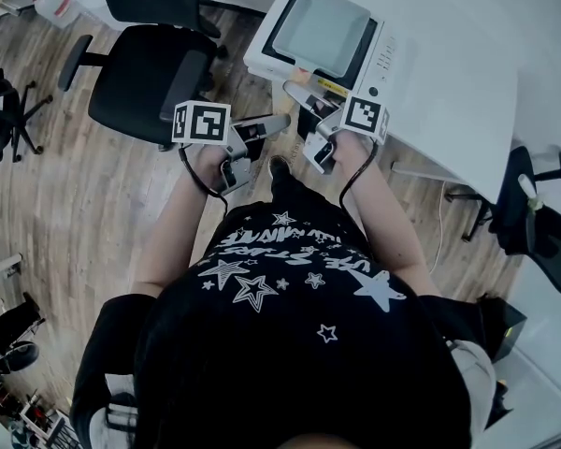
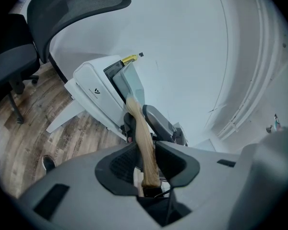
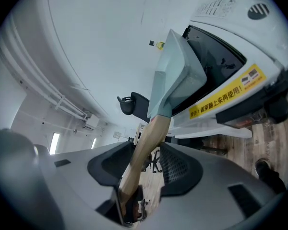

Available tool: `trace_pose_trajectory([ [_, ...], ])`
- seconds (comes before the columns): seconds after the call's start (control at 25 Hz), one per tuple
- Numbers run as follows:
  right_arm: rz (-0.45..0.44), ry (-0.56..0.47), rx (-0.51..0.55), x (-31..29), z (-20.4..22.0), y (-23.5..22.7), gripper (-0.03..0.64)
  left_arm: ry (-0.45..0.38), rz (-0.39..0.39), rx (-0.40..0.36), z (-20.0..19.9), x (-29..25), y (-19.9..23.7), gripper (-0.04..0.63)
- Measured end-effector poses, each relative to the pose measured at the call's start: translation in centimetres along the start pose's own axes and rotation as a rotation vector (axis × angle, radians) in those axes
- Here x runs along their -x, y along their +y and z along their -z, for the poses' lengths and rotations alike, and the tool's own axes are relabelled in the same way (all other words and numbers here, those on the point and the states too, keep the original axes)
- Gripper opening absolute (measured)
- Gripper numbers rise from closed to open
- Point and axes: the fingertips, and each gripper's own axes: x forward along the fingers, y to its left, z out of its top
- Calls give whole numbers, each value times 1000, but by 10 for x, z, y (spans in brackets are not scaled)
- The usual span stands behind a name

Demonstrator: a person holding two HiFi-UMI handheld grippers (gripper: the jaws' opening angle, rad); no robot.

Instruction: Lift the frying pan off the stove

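Note:
A pale green square frying pan (image 1: 323, 28) sits on a white stove (image 1: 374, 59) at the table's near corner. Its light wooden handle (image 2: 143, 143) runs back from the pan (image 2: 132, 83) between my left gripper's (image 2: 145, 164) pads, which press on it from both sides. The same handle (image 3: 146, 147) also passes between my right gripper's (image 3: 144, 164) jaws, touching the left pad, with a gap showing at the right pad. In the head view my left gripper (image 1: 279, 124) reaches in from the left and my right gripper (image 1: 309, 101) from below.
The stove stands on a white table (image 1: 467, 82) that runs off to the right. A black office chair (image 1: 145, 73) is on the wooden floor to the left, and another dark chair (image 1: 542, 223) stands at the right. The person's shoe (image 1: 279, 166) is under the grippers.

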Motion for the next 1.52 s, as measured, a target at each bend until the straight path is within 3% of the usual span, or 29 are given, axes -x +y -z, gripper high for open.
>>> trace_pose_trajectory([
  [0.6,-103,-43,-73,-1,-1,3,147,-11,19,-2,-1,1,-3,123],
  [0.84,-118,-46,-54,-1,-3,7,147,-21,38,-3,-2,1,-8,126],
  [1.08,-139,-51,-4,4,7,27,144,-21,46,-51,8,12,-23,129],
  [1.52,-190,-100,-9,28,33,58,146,-22,66,-114,36,33,-54,129],
])
